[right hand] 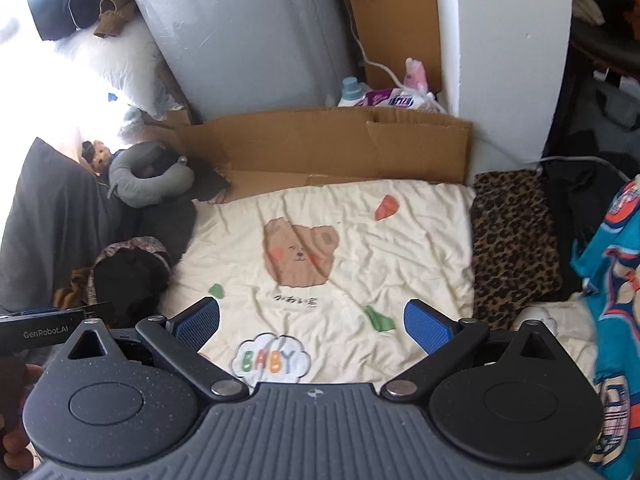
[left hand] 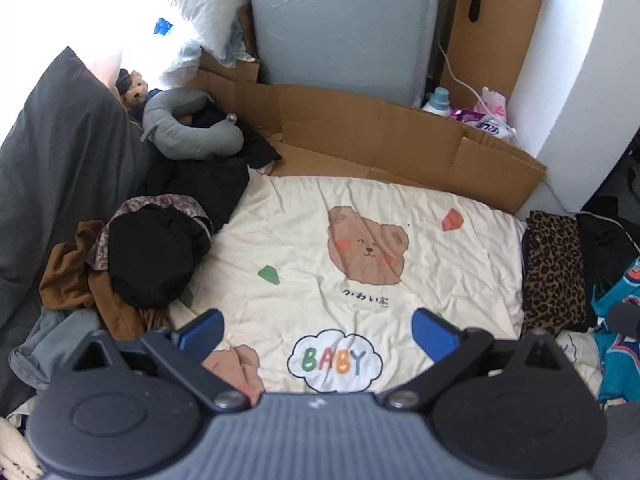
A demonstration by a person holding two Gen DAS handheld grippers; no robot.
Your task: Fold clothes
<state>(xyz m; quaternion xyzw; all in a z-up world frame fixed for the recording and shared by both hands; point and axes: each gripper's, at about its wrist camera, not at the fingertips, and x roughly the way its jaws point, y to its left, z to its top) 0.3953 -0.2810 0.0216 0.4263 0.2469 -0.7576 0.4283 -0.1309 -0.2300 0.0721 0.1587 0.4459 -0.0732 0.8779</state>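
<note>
Here, both hand-held grippers, left (left hand: 318, 330) and right (right hand: 312, 320), spread wide, empty, above the bear-print blanket (left hand: 320, 216).

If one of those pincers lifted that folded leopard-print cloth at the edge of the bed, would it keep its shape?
Probably not. The folded leopard-print cloth looks thin and soft, so it would likely droop and unfold if pinched at one edge. It seems light for its size. Lying flat on the cream bear-print blanket, it should slide rather than roll.

Daylight's blowing out the upper left in both views, fisheye's bending the edges, and the teal garment (right hand: 612, 280) is looking smeared.
</note>
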